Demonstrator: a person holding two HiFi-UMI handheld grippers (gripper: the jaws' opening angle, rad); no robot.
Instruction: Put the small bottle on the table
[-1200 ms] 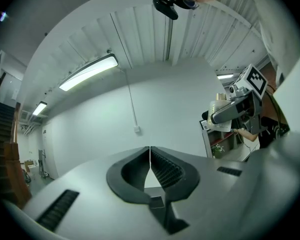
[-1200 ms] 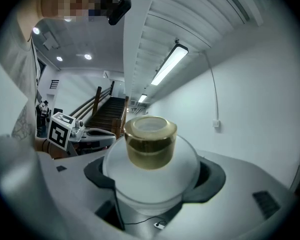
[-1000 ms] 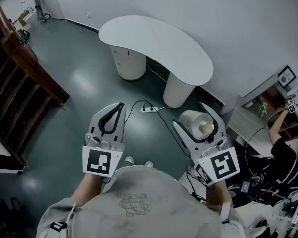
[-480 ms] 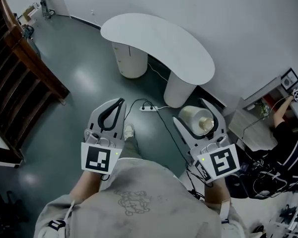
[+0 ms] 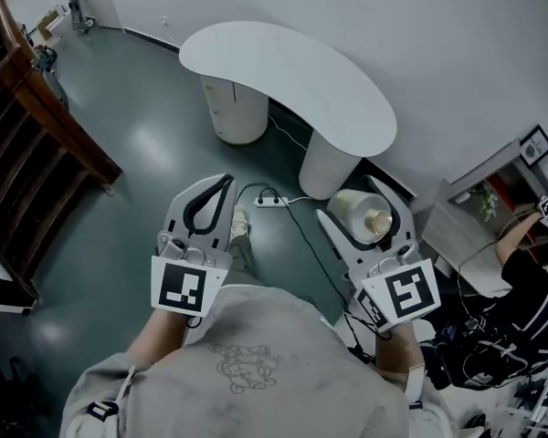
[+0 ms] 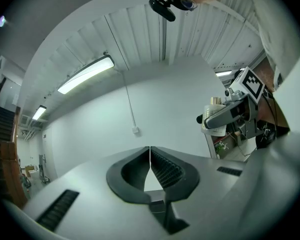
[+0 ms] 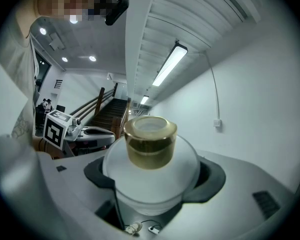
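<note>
A small white bottle [image 5: 358, 213] with a gold cap [image 7: 149, 141] sits between the jaws of my right gripper [image 5: 365, 210], which is shut on its round body [image 7: 150, 176]. The bottle is carried above the dark floor, short of the white kidney-shaped table [image 5: 292, 71] ahead. My left gripper [image 5: 212, 199] is held level beside it, jaws shut together with nothing between them [image 6: 149, 160]. In the left gripper view the right gripper with the bottle [image 6: 216, 119] shows at the right.
A white power strip [image 5: 273, 201] with black cables lies on the floor before the table's two round legs [image 5: 237, 112]. A wooden staircase [image 5: 36, 117] runs along the left. A person in black [image 5: 507, 308] sits at the right near a shelf.
The person has stepped forward: one foot now shows on the floor near the power strip, and both grippers sit slightly closer to the table. The grip on the bottle is unchanged.
</note>
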